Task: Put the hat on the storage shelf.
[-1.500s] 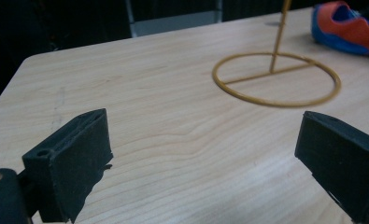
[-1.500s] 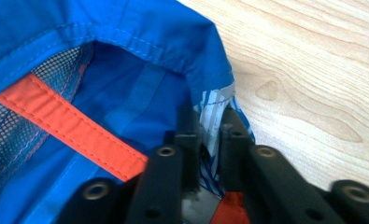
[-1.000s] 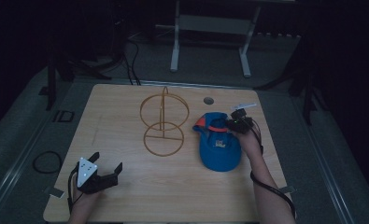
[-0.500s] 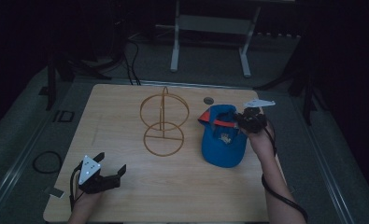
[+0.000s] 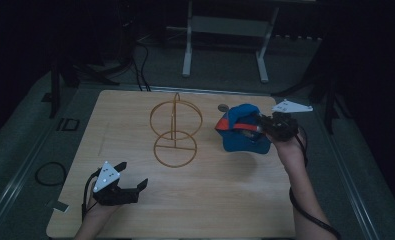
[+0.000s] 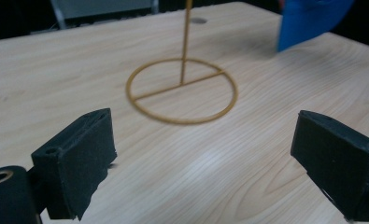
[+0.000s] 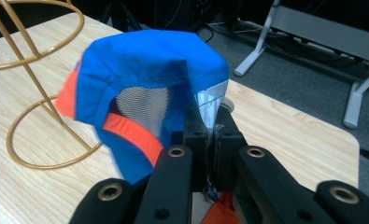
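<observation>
Since the earlier frames the right gripper [image 5: 259, 127] has lifted the blue cap [image 5: 241, 134] off the desk [image 5: 210, 200], where it lay flat a second ago, and the left gripper [image 5: 130, 179] has risen a little near the front left corner. The right gripper's jaws are pressed together on the cap's fabric edge by the white inner label, as the right gripper view shows, so the cap [image 7: 145, 88] hangs from the pinch above the desk's right side, casting a faint shadow on the wood below it. The cap is bright blue with an orange-red trim band and a patch of grey mesh lining showing inside the crown. The left gripper stands wide open, with nothing between its pads [image 6: 77, 158]. Between the two grippers stands a gold wire stand [image 5: 175, 129]: a round base ring on the desk, an upright rod and a second ring set upright on it. A small round hole [image 5: 223, 107] sits in the desk just behind the cap.
</observation>
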`<state>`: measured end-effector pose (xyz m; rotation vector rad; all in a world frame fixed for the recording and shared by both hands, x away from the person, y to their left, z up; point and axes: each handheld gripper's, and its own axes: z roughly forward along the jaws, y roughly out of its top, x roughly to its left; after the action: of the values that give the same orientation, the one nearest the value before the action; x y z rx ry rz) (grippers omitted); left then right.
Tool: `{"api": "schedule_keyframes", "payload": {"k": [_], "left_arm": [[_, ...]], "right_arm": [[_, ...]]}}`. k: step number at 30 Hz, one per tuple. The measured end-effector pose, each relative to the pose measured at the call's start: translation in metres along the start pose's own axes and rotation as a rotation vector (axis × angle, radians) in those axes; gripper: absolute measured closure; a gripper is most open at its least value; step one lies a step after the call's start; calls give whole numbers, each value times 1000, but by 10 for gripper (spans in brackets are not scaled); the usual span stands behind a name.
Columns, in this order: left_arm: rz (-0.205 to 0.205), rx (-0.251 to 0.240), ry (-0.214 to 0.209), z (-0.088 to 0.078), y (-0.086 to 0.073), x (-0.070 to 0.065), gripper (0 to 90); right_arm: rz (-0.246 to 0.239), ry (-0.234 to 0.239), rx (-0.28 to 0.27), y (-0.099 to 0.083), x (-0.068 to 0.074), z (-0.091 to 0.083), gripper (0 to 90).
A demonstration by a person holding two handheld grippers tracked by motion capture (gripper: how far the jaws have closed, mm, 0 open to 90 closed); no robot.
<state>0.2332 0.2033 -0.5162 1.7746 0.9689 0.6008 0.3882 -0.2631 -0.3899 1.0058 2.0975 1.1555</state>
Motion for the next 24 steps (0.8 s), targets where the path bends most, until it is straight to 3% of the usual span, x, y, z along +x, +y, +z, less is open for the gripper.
{"api": "schedule_keyframes", "payload": {"k": [5,16,20,24], "left_arm": [[40,-7,-3,-1,24,-9,68],[133,-45,-40,2,93,-26,68],[118,-59,-77,5,115,-35,68],[154,-41,-101,12,134,-49,68]], "right_arm": [[-20,-14,-19,5,5,-10,874],[-33,62,-74,8,25,-31,874],[-51,87,-85,9,32,-37,874],[-69,89,-84,11,38,-40,874]]}}
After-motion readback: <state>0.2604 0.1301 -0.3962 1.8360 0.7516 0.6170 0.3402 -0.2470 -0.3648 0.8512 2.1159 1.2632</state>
